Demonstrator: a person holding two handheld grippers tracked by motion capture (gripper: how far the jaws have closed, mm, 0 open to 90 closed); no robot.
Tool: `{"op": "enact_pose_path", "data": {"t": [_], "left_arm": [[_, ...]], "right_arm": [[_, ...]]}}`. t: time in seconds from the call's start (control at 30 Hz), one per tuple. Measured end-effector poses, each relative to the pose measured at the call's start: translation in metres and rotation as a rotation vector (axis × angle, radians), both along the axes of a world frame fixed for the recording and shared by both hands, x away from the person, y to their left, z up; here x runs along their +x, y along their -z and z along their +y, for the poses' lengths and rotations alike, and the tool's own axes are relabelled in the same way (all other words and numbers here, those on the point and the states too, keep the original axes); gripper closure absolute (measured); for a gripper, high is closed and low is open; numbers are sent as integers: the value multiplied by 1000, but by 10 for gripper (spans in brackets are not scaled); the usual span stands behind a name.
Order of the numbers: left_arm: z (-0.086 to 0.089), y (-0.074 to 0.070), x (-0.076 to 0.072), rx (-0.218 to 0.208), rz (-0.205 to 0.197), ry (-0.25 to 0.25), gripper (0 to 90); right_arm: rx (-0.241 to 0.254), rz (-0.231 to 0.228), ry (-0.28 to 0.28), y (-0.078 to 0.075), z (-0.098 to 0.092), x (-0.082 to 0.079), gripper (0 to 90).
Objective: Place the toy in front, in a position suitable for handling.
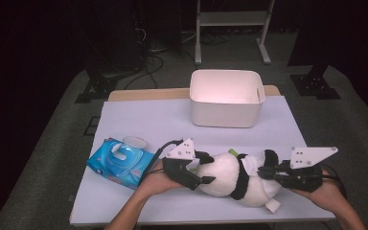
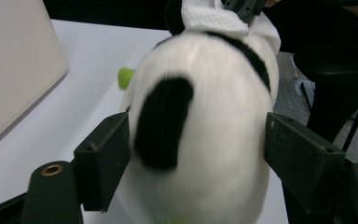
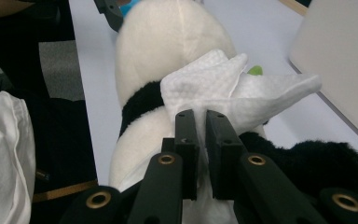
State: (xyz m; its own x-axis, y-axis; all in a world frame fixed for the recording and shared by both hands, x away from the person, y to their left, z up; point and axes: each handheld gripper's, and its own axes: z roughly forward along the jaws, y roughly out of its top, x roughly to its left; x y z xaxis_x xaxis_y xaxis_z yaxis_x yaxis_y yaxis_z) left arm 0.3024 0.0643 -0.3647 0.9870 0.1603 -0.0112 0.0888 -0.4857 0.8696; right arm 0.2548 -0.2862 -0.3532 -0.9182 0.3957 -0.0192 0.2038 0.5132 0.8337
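Note:
A black-and-white panda plush point(image 1: 230, 175) lies on its side on the white table, near the front edge. My left gripper point(image 1: 205, 167) straddles its left end; in the left gripper view both pads point(image 2: 107, 158) lie beside the plush point(image 2: 205, 116) without visibly denting it. My right gripper point(image 1: 263, 171) comes in from the right and is shut on a white wet wipe point(image 3: 223, 88), which rests on the plush point(image 3: 168, 42) beside its black band. A small green piece point(image 2: 126, 77) sticks out behind the plush.
A blue pack of wet wipes point(image 1: 120, 163) lies left of the plush, with a small white round lid point(image 1: 134, 141) behind it. A white empty bin point(image 1: 225, 115) stands at the back middle of the table. A metal stand is on the floor beyond.

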Motion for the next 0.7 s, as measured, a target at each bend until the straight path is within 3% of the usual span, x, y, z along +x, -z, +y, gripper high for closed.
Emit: {"op": "enact_pose_path", "data": {"t": [0.2,0.33,0.43,0.57,0.7], "left_arm": [[-1,7,8,-37,51,26,185],[-4,10,10,-40,61,69,169],[-7,14,12,-53,63,64,183],[-5,10,12,-82,24,56,456],[-2,-7,11,-77,-5,31,523]], "right_arm": [[32,27,2,7,-12,-2,832],[52,42,10,11,-19,1,832],[63,52,14,12,-21,3,832],[74,54,16,12,-18,6,832],[128,46,19,9,-15,11,833]]}}
